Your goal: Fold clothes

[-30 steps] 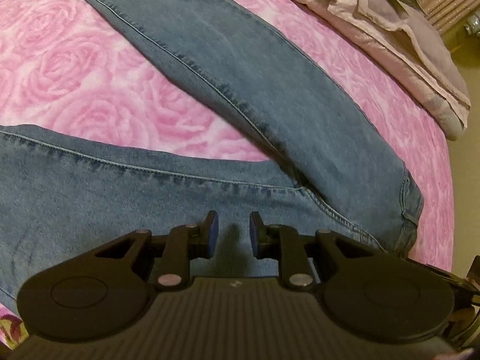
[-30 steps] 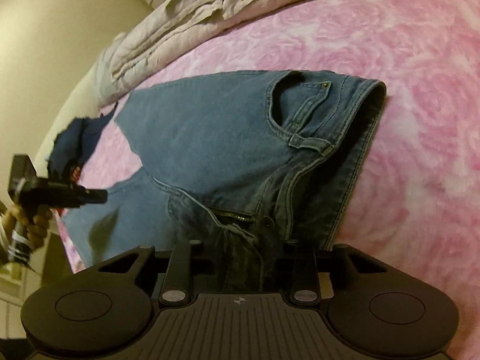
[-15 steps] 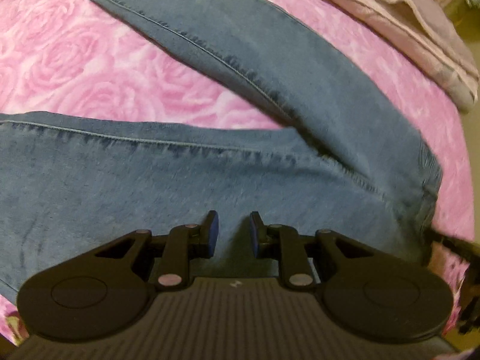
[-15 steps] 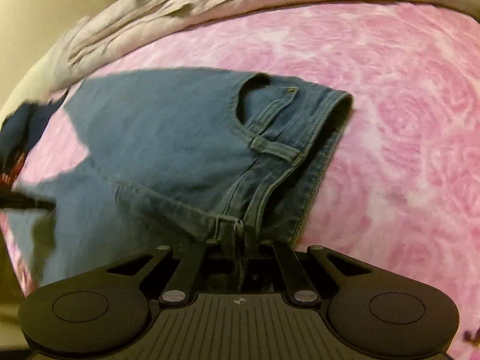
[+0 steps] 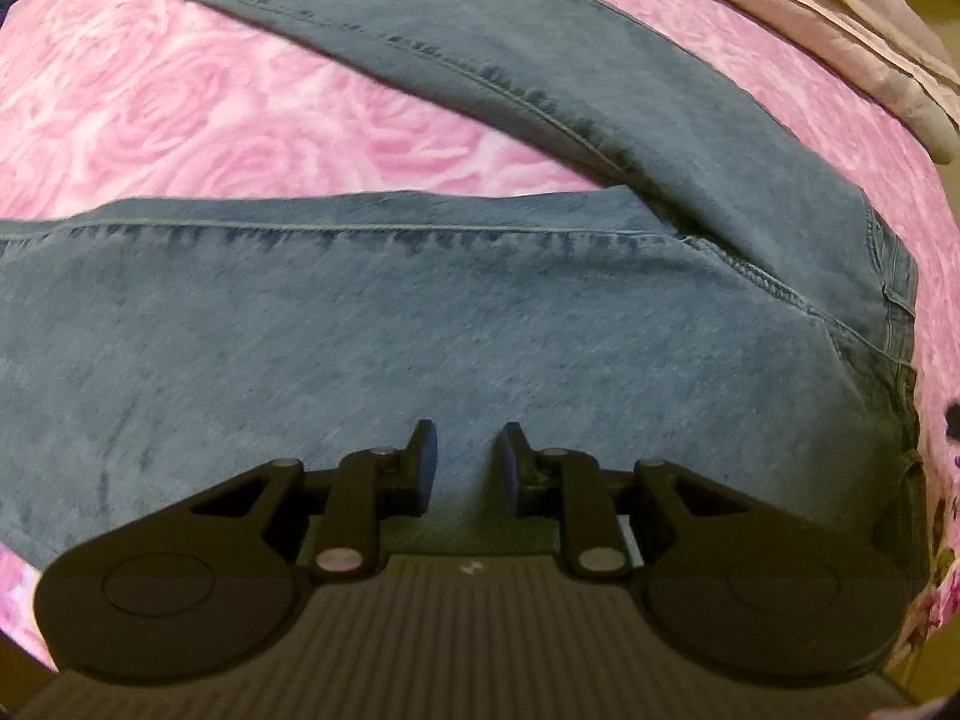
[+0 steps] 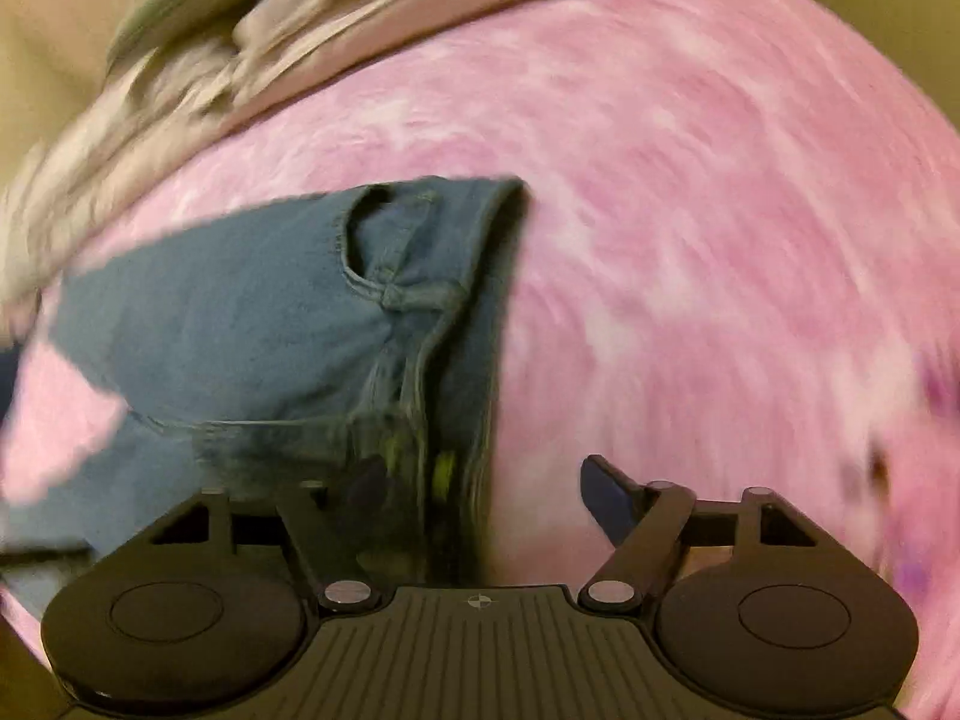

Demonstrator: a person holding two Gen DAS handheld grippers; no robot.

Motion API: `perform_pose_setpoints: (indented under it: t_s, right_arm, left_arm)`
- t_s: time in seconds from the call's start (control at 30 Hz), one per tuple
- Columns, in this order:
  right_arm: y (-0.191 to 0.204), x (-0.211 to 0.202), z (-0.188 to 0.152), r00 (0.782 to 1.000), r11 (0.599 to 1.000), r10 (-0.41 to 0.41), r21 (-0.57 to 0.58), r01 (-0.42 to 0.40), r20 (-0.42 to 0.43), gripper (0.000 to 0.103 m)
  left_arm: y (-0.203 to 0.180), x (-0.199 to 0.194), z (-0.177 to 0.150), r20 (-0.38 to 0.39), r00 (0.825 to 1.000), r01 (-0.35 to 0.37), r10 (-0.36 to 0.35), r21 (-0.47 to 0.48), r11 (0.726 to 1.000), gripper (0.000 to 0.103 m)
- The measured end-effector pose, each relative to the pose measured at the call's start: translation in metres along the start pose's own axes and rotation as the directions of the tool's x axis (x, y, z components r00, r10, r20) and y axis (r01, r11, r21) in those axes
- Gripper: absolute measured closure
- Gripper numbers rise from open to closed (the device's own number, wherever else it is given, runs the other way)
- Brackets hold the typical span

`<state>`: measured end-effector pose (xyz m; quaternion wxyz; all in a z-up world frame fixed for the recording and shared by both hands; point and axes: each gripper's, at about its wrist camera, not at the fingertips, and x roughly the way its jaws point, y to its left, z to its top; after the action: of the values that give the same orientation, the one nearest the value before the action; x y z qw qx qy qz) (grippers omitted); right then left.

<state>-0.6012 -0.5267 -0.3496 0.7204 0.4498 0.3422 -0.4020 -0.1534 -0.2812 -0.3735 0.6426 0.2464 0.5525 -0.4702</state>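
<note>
Blue jeans (image 5: 480,330) lie spread on a pink rose bedspread (image 5: 180,120), with the far leg (image 5: 540,60) slanting away from the near one. My left gripper (image 5: 465,459) hovers over the near leg, pads a little apart with nothing between them. In the blurred right wrist view, the jeans' top (image 6: 240,312) lies flat, its waistband (image 6: 456,300) running down toward my right gripper (image 6: 480,492). That gripper's jaws are opening. The waistband's lower end sits between them near the left finger, and the right finger (image 6: 606,504) stands clear of it over the bedspread (image 6: 720,240).
A heap of beige bedding (image 5: 840,18) lies along the far edge of the bed, seen too in the right wrist view (image 6: 240,60). The bed's edge falls away at the right of the left wrist view.
My right gripper, shut on the waistband half a second ago, has let go, spread its jaws and swung up and right. My left gripper slid a little along the near leg.
</note>
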Motion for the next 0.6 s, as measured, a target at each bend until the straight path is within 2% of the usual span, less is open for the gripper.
perform_pose_setpoints:
  t_s: [0.03, 0.17, 0.2, 0.23, 0.27, 0.3, 0.37, 0.43, 0.47, 0.5, 0.53, 0.57, 0.6]
  right_arm:
    - [0.000, -0.009, -0.009, 1.000, 0.998, 0.030, 0.047, -0.030, 0.001, 0.069]
    - [0.039, -0.010, -0.040, 0.994, 0.995, 0.095, -0.015, -0.096, -0.044, 0.069]
    - [0.051, -0.001, -0.049, 0.993, 0.993, 0.093, -0.063, -0.098, -0.074, 0.069]
    - [0.061, 0.011, -0.057, 0.992, 0.990, 0.066, -0.120, -0.078, -0.103, 0.069]
    - [0.066, 0.023, -0.064, 0.993, 0.985, -0.009, -0.173, -0.012, -0.121, 0.070]
    - [0.063, 0.030, -0.068, 0.989, 0.982, -0.078, -0.182, 0.054, -0.127, 0.087]
    - [0.050, 0.027, -0.066, 0.990, 0.995, -0.095, -0.033, 0.092, -0.106, 0.097]
    - [0.044, 0.013, -0.063, 0.984, 0.982, -0.161, 0.091, 0.168, -0.080, 0.097]
    - [0.041, 0.003, -0.063, 0.985, 0.977, -0.164, 0.126, 0.169, -0.051, 0.087]
    - [0.039, -0.008, -0.065, 0.984, 0.968, -0.177, 0.174, 0.178, -0.023, 0.045]
    - [0.037, -0.016, -0.068, 0.980, 0.955, -0.201, 0.223, 0.196, -0.001, 0.020]
    - [0.034, -0.024, -0.073, 0.975, 0.940, -0.220, 0.274, 0.205, 0.024, 0.010]
    - [0.032, -0.029, -0.079, 0.975, 0.925, -0.218, 0.326, 0.194, 0.040, 0.010]
  left_arm:
    - [0.002, -0.001, -0.001, 0.002, 1.000, 0.005, -0.005, -0.002, 1.000, 0.084]
    - [0.004, 0.001, -0.001, 0.006, 0.999, 0.037, -0.037, 0.009, 0.999, 0.084]
    - [0.003, 0.003, 0.000, 0.006, 0.999, 0.047, -0.047, 0.013, 0.999, 0.084]
    - [0.004, 0.005, 0.000, 0.004, 0.998, 0.058, -0.058, 0.019, 0.998, 0.084]
    - [0.005, 0.005, 0.001, 0.004, 0.998, 0.068, -0.068, 0.026, 0.997, 0.084]
    - [0.008, 0.004, 0.001, 0.006, 0.997, 0.074, -0.074, 0.030, 0.997, 0.084]
    - [0.024, -0.003, 0.000, 0.023, 0.997, 0.070, -0.070, 0.034, 0.997, 0.084]
    - [0.053, -0.013, -0.003, 0.055, 0.997, 0.044, -0.045, 0.023, 0.999, 0.083]
    - [0.072, -0.019, -0.004, 0.071, 0.997, 0.019, -0.020, 0.007, 1.000, 0.081]
    - [0.094, -0.025, -0.005, 0.087, 0.996, -0.009, 0.011, -0.019, 1.000, 0.081]
    - [0.120, -0.031, -0.005, 0.102, 0.994, -0.043, 0.048, -0.057, 0.997, 0.081]
    - [0.145, -0.036, -0.005, 0.114, 0.990, -0.075, 0.086, -0.099, 0.992, 0.081]
    - [0.173, -0.042, -0.006, 0.122, 0.984, -0.109, 0.128, -0.150, 0.983, 0.080]
